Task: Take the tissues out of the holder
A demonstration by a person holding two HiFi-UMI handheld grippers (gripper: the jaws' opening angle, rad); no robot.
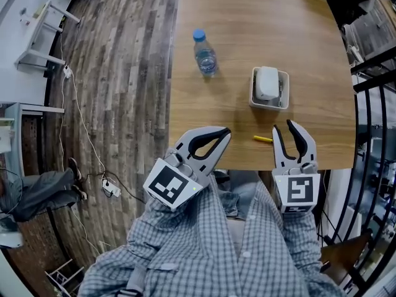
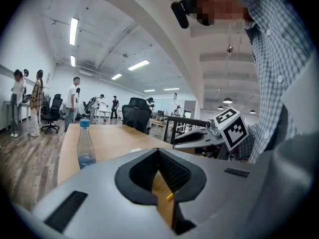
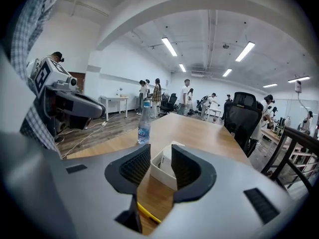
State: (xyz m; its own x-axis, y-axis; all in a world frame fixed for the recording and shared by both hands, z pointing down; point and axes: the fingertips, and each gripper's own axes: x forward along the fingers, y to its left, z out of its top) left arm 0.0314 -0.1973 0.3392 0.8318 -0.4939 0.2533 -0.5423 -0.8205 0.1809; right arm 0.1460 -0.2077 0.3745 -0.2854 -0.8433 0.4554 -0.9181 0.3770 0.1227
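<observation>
A big brown wooden table (image 1: 247, 17) stands in front of a person in a blue and white checked shirt (image 1: 204, 246). On the table sits a small white square holder (image 1: 253, 98) with a soft white pack of tissues (image 1: 267, 82) standing up inside it. The tissues are in the holder and nothing touches them. The right gripper (image 1: 284, 127) is at the near edge of the table and points at the holder, but it is apart from it. Its two jaws are apart with a gap between them, and nothing is held there. In the right gripper view the holder (image 3: 160, 174) and tissues (image 3: 166, 158) show through that gap, farther off on the table. A thin yellow stick (image 1: 263, 138) lies on the table just to the left of the right gripper. The left gripper (image 1: 225, 133) is also at the near edge, tilted toward the stick. Its jaws are closed tip to tip and hold nothing. A clear plastic water bottle with a blue cap (image 1: 205, 54) stands upright near the table's left edge, well apart from the holder.
</observation>
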